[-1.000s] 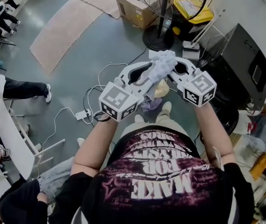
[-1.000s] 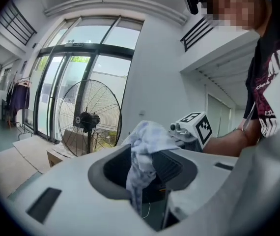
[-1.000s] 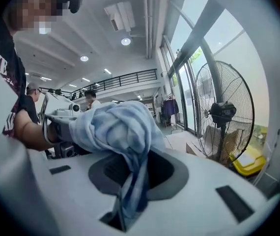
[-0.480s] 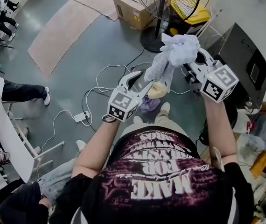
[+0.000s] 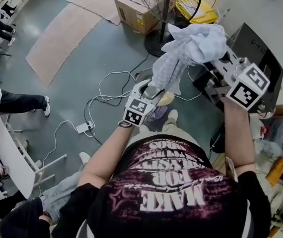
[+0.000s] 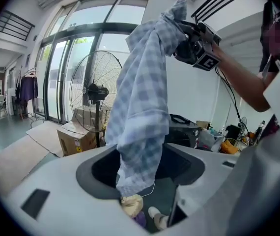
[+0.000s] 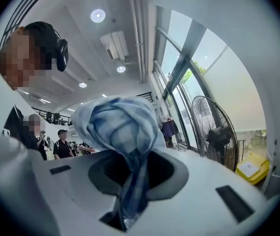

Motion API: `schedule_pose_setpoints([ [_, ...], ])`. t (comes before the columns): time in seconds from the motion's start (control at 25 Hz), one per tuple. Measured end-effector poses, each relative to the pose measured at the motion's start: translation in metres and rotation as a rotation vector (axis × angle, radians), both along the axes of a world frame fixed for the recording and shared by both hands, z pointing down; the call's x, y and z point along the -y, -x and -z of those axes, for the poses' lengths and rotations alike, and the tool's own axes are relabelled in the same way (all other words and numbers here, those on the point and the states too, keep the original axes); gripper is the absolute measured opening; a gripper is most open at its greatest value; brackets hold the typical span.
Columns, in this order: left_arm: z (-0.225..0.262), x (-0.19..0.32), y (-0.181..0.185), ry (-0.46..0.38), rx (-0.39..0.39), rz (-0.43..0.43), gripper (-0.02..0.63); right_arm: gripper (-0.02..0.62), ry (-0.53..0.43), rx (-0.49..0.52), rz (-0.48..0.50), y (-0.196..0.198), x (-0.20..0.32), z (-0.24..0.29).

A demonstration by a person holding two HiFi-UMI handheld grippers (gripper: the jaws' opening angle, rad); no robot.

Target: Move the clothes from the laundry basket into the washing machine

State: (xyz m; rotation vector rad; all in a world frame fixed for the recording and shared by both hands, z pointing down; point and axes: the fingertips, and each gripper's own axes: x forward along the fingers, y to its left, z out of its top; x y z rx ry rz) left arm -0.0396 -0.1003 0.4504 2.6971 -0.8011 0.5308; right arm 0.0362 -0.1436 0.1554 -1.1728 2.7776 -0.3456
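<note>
Head view: right tongs clamped on bunched checked shirt, held high. Shirt's long axis hung down toward lower left tongs, spread apart, hem loose between them. Right hand carried it alone.

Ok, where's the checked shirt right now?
The checked shirt is bunched in the right gripper, upper right in the head view, hanging down to the left gripper.

The shirt is pale blue-and-white checked, the floor fan black.
</note>
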Motion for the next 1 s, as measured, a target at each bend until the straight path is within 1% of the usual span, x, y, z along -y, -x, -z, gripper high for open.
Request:
schedule_pose_setpoints([
  [0.16,0.006,0.001,-0.018,-0.038,0.001,-0.038,0.258,0.078,0.001,0.052,0.033,0.007,-0.008,0.011],
  [0.28,-0.005,0.001,-0.029,-0.04,0.046,-0.059,0.25,0.078,-0.004,0.072,0.041,0.009,-0.009,0.016],
  [0.32,-0.007,0.002,-0.029,-0.042,0.059,-0.048,0.209,0.078,-0.007,0.067,0.037,0.009,-0.009,0.016],
  [0.36,-0.007,0.004,-0.026,-0.044,0.065,-0.028,0.113,0.078,-0.008,0.061,0.032,0.008,-0.009,0.015],
  [0.4,-0.006,0.006,-0.022,-0.044,0.064,-0.006,0.041,0.078,-0.007,0.058,0.025,0.006,-0.009,0.014],
  [0.44,-0.005,0.009,-0.019,-0.041,0.057,0.011,0.021,0.078,-0.005,0.059,0.019,0.002,-0.009,0.013],
  [0.56,0.001,0.017,-0.005,-0.025,0.027,0.037,0.017,0.078,0.0,0.058,-0.005,-0.01,-0.007,0.009],
  [0.64,0.01,0.023,0.006,-0.017,-0.004,0.051,0.015,0.078,-0.001,0.036,-0.029,-0.014,-0.005,0.001],
  [0.84,0.046,0.038,0.02,-0.016,-0.088,0.077,0.014,0.078,0.0,-0.105,-0.077,-0.02,0.0,-0.031],
  [1.0,0.08,0.045,0.015,-0.04,-0.139,0.074,0.014,0.078,0.026,-0.206,-0.059,-0.014,0.001,-0.063],
])
